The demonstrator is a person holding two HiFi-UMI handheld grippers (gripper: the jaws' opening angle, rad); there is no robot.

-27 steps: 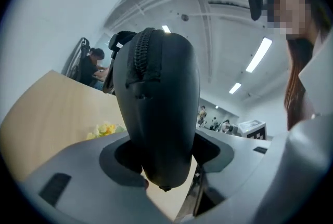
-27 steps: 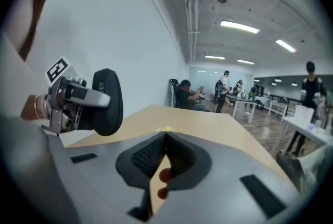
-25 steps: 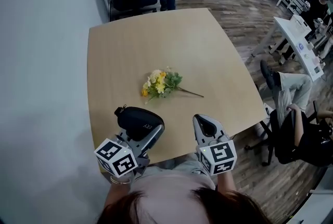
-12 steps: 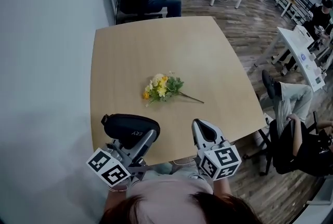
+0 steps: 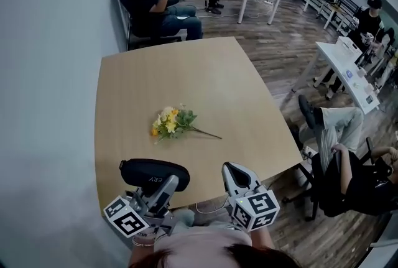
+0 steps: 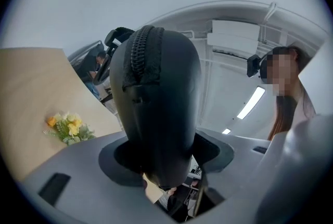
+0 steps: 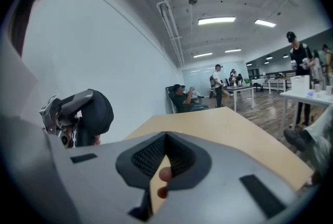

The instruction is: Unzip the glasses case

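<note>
The light wooden table [image 5: 205, 68] is taking up most of the head view, with a pale wall running close along its left edge. Seated people are sitting just beyond its far edge.

The left gripper [image 5: 163, 184] is hovering over the near edge, close to the near left corner. Its jaws are clamping one end of the black glasses case [image 5: 152, 170]. The case is lying crosswise and lifted off the wood. In the left gripper view it is rising out between the jaws against the wall and ceiling.

The right gripper [image 5: 235, 172] is hanging beside it over the near edge, further towards the right corner and apart from the case. Its ribbed pads are meeting with nothing between them.

The zipper [image 6: 143, 54] is running closed along the case's seam, so whatever is inside is not showing.

A small bunch of yellow flowers [image 5: 169, 124] is lying near the middle of the table, well apart from the case. Bare wood is stretching from it to the far and right edges.
</note>
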